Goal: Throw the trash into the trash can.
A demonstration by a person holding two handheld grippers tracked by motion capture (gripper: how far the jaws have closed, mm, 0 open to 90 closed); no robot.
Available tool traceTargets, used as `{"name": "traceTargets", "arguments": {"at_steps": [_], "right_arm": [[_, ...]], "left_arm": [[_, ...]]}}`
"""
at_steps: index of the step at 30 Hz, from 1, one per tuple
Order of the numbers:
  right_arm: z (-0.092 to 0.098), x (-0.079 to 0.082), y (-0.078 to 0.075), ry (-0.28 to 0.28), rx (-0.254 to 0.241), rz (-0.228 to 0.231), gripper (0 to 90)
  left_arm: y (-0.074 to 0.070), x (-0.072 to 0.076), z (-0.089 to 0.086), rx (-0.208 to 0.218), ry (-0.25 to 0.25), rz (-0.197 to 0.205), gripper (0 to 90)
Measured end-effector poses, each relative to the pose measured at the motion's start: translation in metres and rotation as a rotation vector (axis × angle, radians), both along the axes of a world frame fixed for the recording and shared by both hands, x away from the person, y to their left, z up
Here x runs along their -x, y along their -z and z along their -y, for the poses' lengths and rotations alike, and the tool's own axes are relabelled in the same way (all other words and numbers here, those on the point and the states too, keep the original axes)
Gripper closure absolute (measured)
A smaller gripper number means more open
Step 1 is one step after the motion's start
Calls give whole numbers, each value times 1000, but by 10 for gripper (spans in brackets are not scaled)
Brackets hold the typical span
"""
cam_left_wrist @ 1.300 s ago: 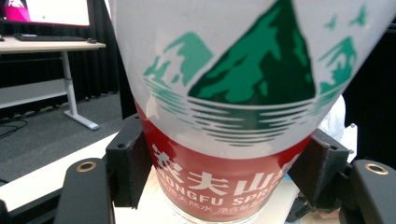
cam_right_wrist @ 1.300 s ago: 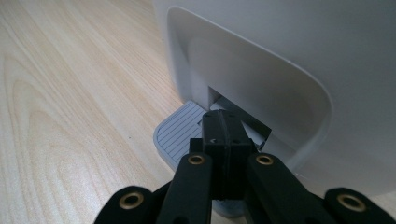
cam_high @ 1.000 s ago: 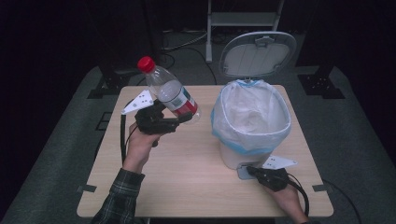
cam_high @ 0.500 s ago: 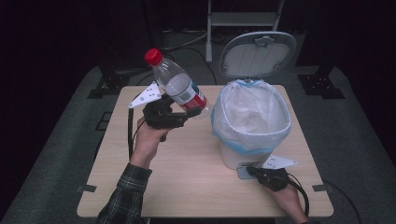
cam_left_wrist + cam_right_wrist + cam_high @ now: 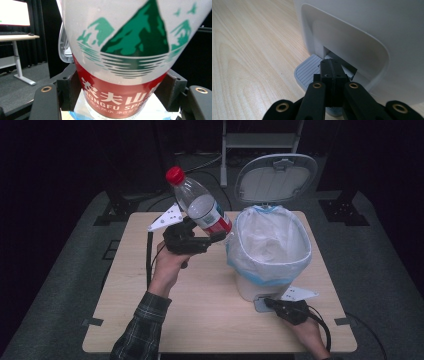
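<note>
A clear plastic water bottle (image 5: 200, 206) with a red cap and a red, white and green label (image 5: 125, 75) is held tilted above the table, cap up and to the left. My left gripper (image 5: 212, 237) is shut on its lower part, just left of the bin's rim. The white pedal bin (image 5: 270, 255) stands on the table with its lid (image 5: 276, 177) raised and a white bag with a blue edge lining it. My right gripper (image 5: 332, 72) is shut, its tips resting down on the bin's grey foot pedal (image 5: 308, 71) at the bin's base.
The wooden table (image 5: 130, 285) has bare room at the left and front. A cable (image 5: 149, 255) trails from the left gripper across the table. Dark floor and a white desk frame (image 5: 260, 140) lie beyond the far edge.
My left gripper has carried the bottle up and to the right, closer to the bin's rim. The right gripper has stayed on the pedal and the lid stays up.
</note>
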State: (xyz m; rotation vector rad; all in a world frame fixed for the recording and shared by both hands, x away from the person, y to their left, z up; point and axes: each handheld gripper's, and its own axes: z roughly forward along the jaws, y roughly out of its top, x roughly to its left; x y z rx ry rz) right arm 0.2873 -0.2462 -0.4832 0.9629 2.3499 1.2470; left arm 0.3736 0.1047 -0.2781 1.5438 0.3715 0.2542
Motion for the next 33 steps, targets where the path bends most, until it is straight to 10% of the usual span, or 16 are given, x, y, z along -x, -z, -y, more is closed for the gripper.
{"name": "traceTargets", "arguments": {"at_steps": [33], "right_arm": [[0, 0, 0, -1, -6, -5, 899]], "left_arm": [[1, -8, 54, 14, 81, -2, 299]]}}
